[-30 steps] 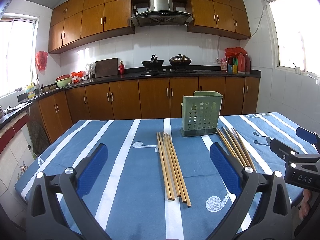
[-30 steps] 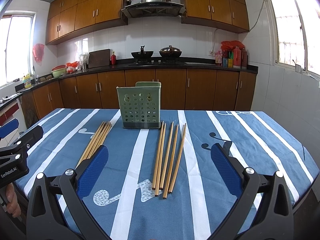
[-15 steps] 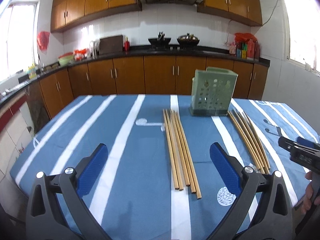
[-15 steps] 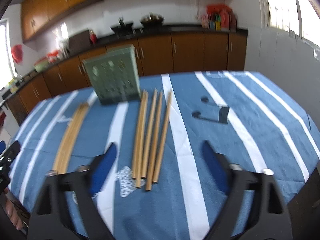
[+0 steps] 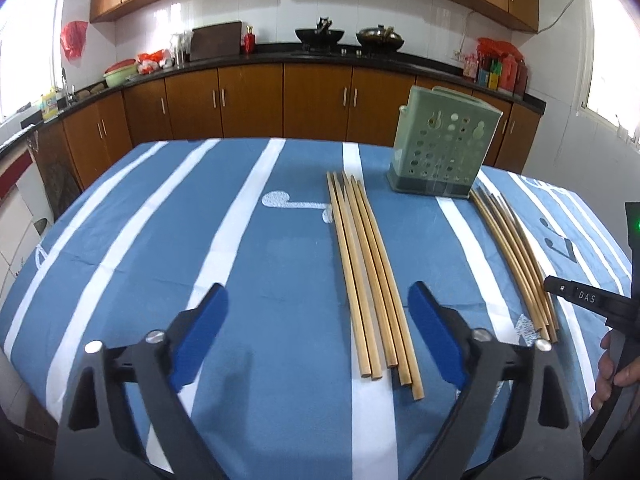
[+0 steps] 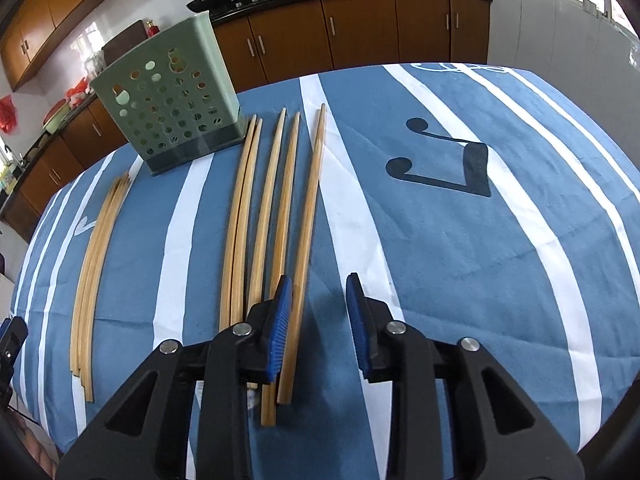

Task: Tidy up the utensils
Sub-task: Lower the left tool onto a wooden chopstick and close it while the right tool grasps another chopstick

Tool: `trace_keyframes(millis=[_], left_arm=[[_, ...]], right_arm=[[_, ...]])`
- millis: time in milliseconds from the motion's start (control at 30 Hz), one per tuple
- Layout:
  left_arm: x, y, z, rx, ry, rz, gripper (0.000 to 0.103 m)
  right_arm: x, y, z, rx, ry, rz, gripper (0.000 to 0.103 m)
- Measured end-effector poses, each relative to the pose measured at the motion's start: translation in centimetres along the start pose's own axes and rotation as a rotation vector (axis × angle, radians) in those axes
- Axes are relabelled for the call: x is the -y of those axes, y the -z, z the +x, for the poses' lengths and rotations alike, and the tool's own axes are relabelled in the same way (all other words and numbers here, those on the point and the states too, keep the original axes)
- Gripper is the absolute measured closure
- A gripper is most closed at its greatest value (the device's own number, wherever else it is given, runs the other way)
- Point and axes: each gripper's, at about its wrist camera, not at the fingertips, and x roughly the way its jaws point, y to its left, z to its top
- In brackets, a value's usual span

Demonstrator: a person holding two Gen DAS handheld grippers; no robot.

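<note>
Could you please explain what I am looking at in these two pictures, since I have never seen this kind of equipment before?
No robot here: a person holds a two-finger gripper in each hand, and each carries a wide-angle camera looking along its blue-padded fingers. One picture comes from the left gripper, the other from the right gripper. Both are open and hold nothing. On the blue striped tablecloth stands a green perforated utensil holder, with one bunch of wooden chopsticks to its left and a second bunch to its right. The right gripper sits low over that second bunch, its fingers straddling the outermost stick, seemingly about to pick it up.
</note>
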Motion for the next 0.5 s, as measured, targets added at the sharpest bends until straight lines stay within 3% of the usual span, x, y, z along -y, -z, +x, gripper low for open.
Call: trace_keyframes(millis=[67,200,333,500], left_arm=[[0.2,-0.2,0.9,-0.025,0.016,0.002,0.029],[0.6,-0.4,3.5,-0.101,0.050,0.022,0.052],[0.8,-0.4,5.3,-0.167,0.067,0.032,0.072],[0.8,-0.3,6.2,-0.202,0.066,0.043,0.078]], right_arm=[[-0.4,-0.1,0.3,0.007,0.010,-0.024,0.075],[-0.5,-0.3,0.5,0.022,0.052,-0.050,0.091],[-0.1,-0.7,0.7,0.021,0.045,-0.042,0.093],[-0.3,-0.6,0.8,0.032,0.060,-0.064,0.093]])
